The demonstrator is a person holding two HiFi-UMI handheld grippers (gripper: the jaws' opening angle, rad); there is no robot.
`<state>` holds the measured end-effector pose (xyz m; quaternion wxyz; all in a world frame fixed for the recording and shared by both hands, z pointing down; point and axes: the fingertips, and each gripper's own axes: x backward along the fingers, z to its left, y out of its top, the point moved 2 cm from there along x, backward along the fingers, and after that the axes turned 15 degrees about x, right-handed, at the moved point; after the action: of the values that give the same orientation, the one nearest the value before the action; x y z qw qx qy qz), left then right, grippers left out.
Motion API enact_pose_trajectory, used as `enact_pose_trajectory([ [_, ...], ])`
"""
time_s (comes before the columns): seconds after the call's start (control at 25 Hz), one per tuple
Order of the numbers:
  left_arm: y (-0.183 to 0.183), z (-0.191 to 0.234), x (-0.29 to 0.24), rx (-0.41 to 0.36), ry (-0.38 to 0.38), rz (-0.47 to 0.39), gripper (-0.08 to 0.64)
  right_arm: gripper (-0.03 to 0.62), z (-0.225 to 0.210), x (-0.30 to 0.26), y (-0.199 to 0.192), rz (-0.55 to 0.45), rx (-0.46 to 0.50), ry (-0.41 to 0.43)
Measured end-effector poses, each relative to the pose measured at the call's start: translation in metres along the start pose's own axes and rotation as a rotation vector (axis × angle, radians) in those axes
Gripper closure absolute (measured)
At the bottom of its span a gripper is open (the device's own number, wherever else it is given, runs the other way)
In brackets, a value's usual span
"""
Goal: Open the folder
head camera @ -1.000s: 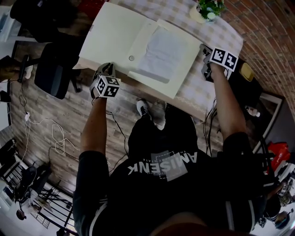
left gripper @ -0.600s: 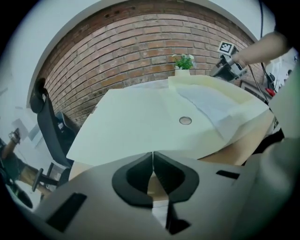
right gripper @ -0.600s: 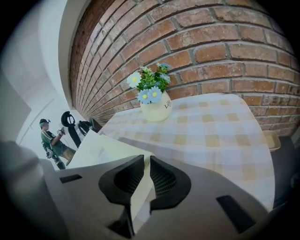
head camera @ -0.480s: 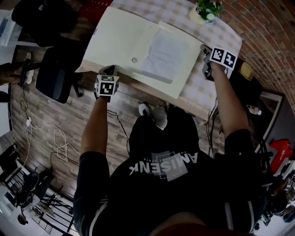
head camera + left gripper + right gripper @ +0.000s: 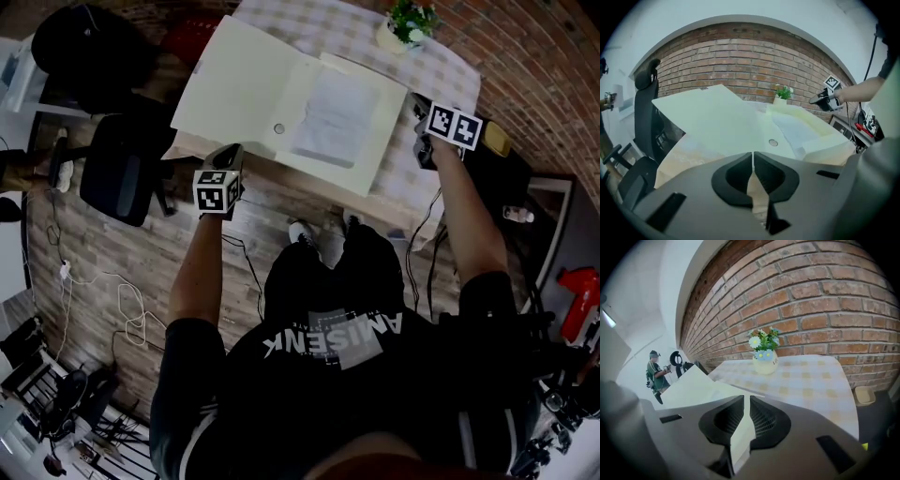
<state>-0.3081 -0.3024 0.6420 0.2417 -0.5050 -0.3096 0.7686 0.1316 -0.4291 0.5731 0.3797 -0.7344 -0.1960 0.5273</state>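
The cream folder lies open on the table, its cover spread to the left, and a white sheet rests in the right half. A round snap sits near the fold. My left gripper hangs just off the folder's near edge, shut, with nothing between its jaws. My right gripper hovers by the folder's right edge; its tips are shut and hold nothing. From the left gripper view the folder fills the middle, with the right gripper above its far right side.
A potted plant stands at the far end of the checked tablecloth. A black office chair stands left of the table, and a brick wall runs behind. A person stands far off. Cables lie on the wooden floor.
Both grippers have lifted. The left one has rolled, closed its jaws, and drawn slightly back from the folder's near edge. The folder stays open and flat.
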Motion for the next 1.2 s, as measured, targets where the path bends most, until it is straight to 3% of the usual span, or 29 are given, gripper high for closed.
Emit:
enact_pose_trajectory([
  [0.56, 0.059, -0.047, 0.073, 0.007, -0.138, -0.238, 0.537, 0.524, 0.079, 0.118, 0.026, -0.186, 0.034, 0.008],
  [0.8, 0.094, -0.073, 0.105, 0.093, -0.181, -0.359, 0.537, 0.525, 0.105, 0.164, 0.054, -0.292, 0.135, 0.034],
  [1.2, 0.172, -0.145, 0.156, 0.142, -0.214, -0.534, 0.543, 0.525, 0.121, 0.236, 0.094, -0.423, 0.276, 0.105],
])
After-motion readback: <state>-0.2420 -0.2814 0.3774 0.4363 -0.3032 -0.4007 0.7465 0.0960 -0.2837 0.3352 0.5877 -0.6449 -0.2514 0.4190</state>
